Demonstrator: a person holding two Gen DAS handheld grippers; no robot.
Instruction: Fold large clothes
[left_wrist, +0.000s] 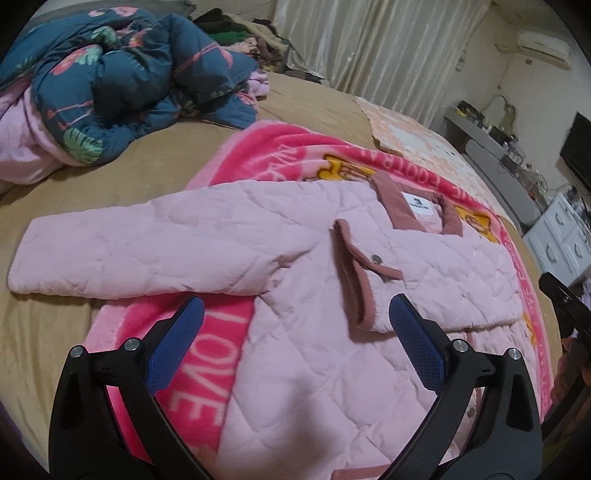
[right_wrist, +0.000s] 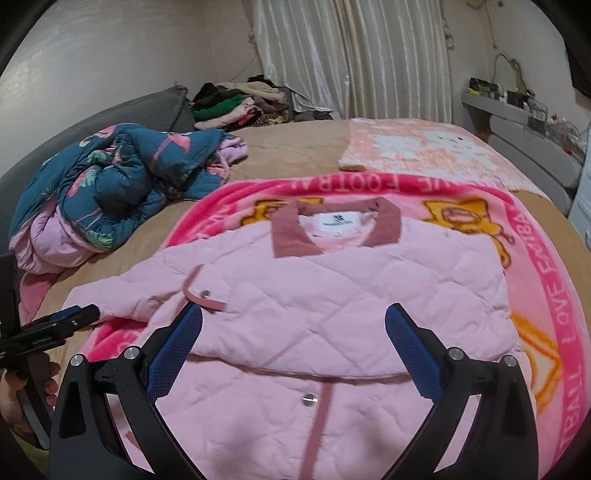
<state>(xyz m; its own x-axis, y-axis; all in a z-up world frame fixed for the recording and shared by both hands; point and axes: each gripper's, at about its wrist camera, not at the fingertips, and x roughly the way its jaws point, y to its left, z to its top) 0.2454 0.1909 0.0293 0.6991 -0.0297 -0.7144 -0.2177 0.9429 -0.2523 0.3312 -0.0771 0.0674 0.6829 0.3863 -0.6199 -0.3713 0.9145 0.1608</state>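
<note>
my left tongs (left_wrist: 295, 317) and right tongs (right_wrist: 293, 325) both hang spread and empty over the pink quilted jacket (right_wrist: 314, 291), which lies on the pink blanket (right_wrist: 569, 295) on the bed (left_wrist: 122, 162), one sleeve folded across.

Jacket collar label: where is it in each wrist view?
Left wrist: white label sits right of centre, upper middle, inside the dusty-rose collar.
Right wrist: label sits near centre, upper middle, between the collar flaps.
Shared landmark: the crumpled blue floral quilt, on the left in both.
</note>
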